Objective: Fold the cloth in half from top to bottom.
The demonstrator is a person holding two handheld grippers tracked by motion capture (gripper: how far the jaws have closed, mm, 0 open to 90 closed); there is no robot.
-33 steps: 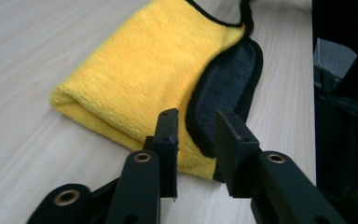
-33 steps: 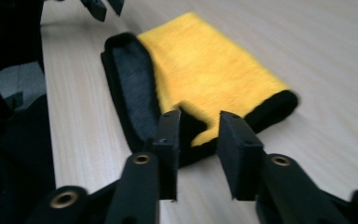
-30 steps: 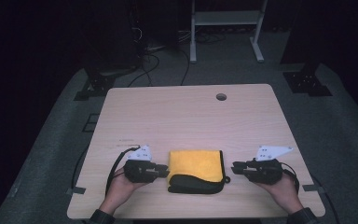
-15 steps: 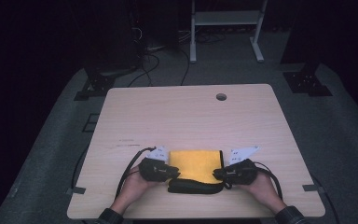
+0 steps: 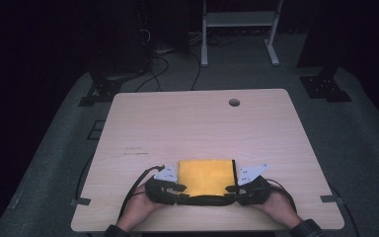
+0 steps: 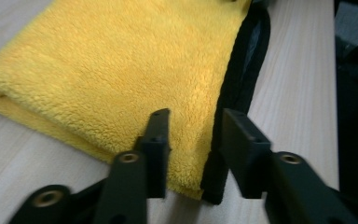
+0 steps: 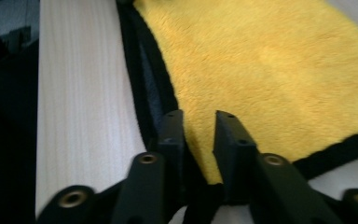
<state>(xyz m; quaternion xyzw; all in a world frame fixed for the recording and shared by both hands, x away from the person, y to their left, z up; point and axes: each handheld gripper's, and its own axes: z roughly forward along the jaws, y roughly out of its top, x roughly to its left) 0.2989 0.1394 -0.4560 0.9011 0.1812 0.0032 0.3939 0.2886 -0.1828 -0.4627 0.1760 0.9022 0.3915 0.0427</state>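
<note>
Both grippers now sit at the yellow cloth's [image 5: 205, 177] near corners, in from well out at its sides a second ago; left gripper [image 5: 176, 192] closes in from the left, right gripper [image 5: 231, 192] from the right; both drop lower toward the counter [image 5: 197, 123]; jaws on both have just been opening, cloth's black-trimmed edge between them.

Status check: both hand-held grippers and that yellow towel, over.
Left hand-held gripper and right hand-held gripper just opening, jaws straddling near corners. Yellow towel folded flat, black edge toward person. Table otherwise bare.
</note>
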